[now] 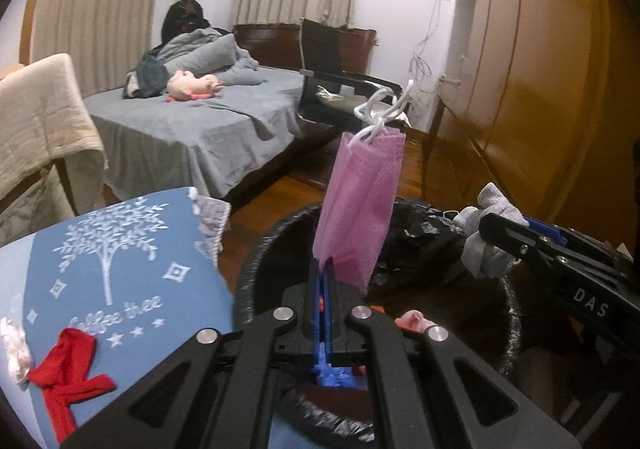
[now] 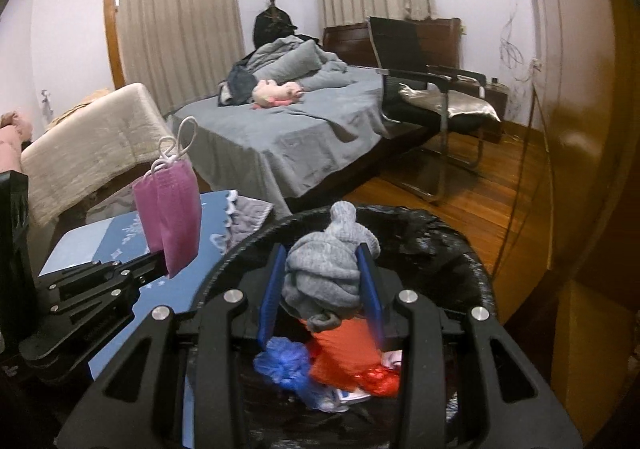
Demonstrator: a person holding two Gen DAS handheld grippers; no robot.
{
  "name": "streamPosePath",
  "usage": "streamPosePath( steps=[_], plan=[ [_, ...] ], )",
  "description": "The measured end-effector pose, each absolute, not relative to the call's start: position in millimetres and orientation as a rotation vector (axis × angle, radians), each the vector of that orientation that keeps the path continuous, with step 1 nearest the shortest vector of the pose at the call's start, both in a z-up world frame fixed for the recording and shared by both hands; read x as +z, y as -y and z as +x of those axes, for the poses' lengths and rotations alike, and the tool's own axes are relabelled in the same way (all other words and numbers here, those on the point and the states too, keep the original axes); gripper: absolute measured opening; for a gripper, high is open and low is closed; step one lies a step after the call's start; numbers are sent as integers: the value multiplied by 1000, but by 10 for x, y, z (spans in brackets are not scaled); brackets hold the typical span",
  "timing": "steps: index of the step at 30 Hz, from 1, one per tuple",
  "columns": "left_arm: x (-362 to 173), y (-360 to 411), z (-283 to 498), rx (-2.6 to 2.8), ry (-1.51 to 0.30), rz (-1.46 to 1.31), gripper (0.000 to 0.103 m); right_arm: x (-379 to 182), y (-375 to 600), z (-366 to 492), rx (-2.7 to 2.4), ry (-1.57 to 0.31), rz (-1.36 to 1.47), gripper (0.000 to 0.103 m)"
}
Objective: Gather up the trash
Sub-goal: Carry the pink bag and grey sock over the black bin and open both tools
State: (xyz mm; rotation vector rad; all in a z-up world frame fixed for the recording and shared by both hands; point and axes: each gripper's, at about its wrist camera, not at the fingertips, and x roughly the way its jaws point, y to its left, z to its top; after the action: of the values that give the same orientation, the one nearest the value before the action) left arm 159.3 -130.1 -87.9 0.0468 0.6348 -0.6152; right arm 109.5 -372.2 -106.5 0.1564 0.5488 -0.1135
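Note:
My left gripper (image 1: 325, 265) is shut on a pink face mask (image 1: 358, 205) with white ear loops and holds it upright over the near rim of a black-lined trash bin (image 1: 256, 249). The mask also shows in the right wrist view (image 2: 168, 209). My right gripper (image 2: 322, 261) is shut on a balled grey sock (image 2: 328, 269) above the bin (image 2: 440, 233); the sock also shows in the left wrist view (image 1: 484, 245). Inside the bin lie blue (image 2: 280, 365), orange (image 2: 344, 357) and red scraps.
A blue cloth with a white tree print (image 1: 108, 261) covers the surface left of the bin, with a red sock (image 1: 64, 373) on it. A bed with grey sheets (image 2: 280, 129), a black chair (image 2: 420, 69), a wardrobe (image 1: 540, 69) and wooden floor lie beyond.

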Motion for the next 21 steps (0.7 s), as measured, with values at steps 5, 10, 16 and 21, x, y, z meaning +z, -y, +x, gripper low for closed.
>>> streamPosePath(
  steps=[5, 10, 16, 21],
  plan=[
    [-972, 1512, 1673, -638, -657, 60, 1, -1146, 3894, 1099, -146, -562, 159, 35],
    [-1034, 1657, 1717, -647, -673, 71, 1, -1230, 4005, 1130, -165, -575, 167, 35],
    [-1129, 1774, 1819, -647, -698, 77, 1, -1325, 4091, 1230, -176, -589, 176, 35],
    [-1208, 1846, 1892, -648, -720, 77, 1, -1417, 4175, 1320, -184, -601, 187, 35]
  ],
)
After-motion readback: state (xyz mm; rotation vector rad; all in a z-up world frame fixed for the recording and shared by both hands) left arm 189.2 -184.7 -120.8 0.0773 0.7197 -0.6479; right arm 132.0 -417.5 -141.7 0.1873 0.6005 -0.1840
